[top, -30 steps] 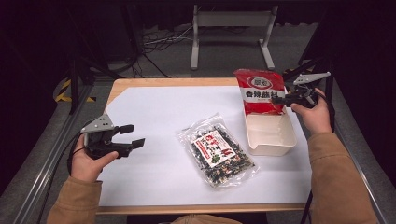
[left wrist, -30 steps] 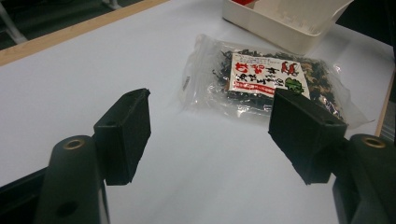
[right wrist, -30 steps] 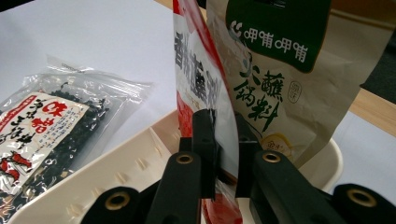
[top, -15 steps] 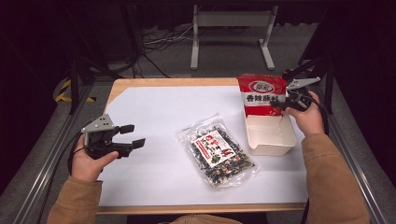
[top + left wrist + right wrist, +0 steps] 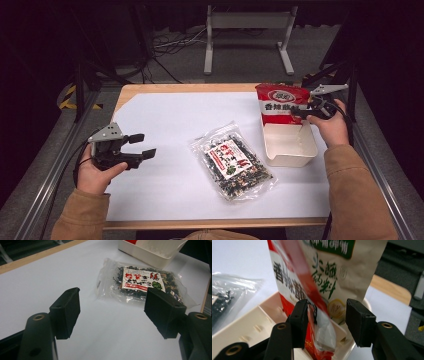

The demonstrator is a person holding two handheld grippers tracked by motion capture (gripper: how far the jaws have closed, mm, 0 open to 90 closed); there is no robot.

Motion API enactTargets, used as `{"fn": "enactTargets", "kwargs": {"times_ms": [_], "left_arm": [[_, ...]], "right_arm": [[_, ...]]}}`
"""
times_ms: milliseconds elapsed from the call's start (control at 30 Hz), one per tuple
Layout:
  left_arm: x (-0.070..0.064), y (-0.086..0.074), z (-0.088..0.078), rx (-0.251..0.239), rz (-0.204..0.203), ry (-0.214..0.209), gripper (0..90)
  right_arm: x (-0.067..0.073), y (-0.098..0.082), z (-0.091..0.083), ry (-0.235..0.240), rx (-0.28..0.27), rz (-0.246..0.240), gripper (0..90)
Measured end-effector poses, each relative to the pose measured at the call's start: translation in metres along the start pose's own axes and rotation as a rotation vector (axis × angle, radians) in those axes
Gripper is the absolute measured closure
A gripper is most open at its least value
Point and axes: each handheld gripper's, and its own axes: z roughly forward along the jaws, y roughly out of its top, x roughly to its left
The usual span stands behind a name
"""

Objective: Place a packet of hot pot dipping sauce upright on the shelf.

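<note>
My right tongs (image 5: 325,322) have just been opening, letting the red snack bag (image 5: 280,102) stand in the far-right tub (image 5: 290,147); my left tongs (image 5: 142,146) wait open, empty.

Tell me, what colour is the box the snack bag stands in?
Cream white box, clearest in the high view.

A lab or recording studio: dark walls, a metal frame (image 5: 60,155) around the table (image 5: 165,89), loose cables (image 5: 165,47) on the grey floor, a stand (image 5: 247,37) behind.
</note>
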Motion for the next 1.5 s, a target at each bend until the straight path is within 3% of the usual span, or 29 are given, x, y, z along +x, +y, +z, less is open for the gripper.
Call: {"fn": "enactTargets", "kwargs": {"times_ms": [100, 133, 233, 300, 533, 733, 833, 1033, 1300, 1500], "left_arm": [[0.000, 0.000, 0.001, 0.003, 0.000, -0.003, 29.3], [0.000, 0.000, 0.001, 0.002, 0.001, -0.003, 29.4], [-0.001, 0.000, 0.001, 0.008, -0.007, -0.006, 29.3], [-0.001, 0.000, 0.001, 0.008, -0.005, -0.005, 29.4], [0.000, 0.000, 0.004, 0.013, 0.001, -0.006, 29.4], [0.000, 0.000, 0.010, 0.021, -0.008, -0.007, 29.3], [0.002, -0.002, 0.014, 0.023, -0.003, 0.021, 29.4], [0.007, -0.006, 0.022, -0.026, -0.051, 0.007, 28.8], [0.007, -0.004, 0.034, -0.015, -0.047, -0.010, 26.9], [0.005, -0.001, 0.037, 0.010, -0.036, -0.017, 28.6]], "right_arm": [[0.002, 0.005, -0.008, -0.005, -0.038, -0.017, 60.9], [0.003, 0.008, -0.011, -0.004, -0.045, -0.037, 71.3], [0.006, 0.011, -0.012, -0.005, -0.014, -0.085, 80.5], [0.005, 0.011, -0.011, -0.011, 0.009, -0.077, 85.4], [-0.001, -0.002, -0.005, -0.019, 0.059, -0.001, 86.6], [0.000, -0.003, -0.004, -0.027, 0.072, -0.008, 86.2], [0.001, -0.003, -0.006, -0.027, 0.067, -0.001, 81.5], [0.004, -0.004, -0.014, -0.027, 0.032, 0.022, 72.2], [0.013, -0.005, -0.035, -0.046, 0.007, 0.030, 56.9], [0.020, -0.009, -0.057, -0.048, -0.013, 0.058, 55.4]]}}
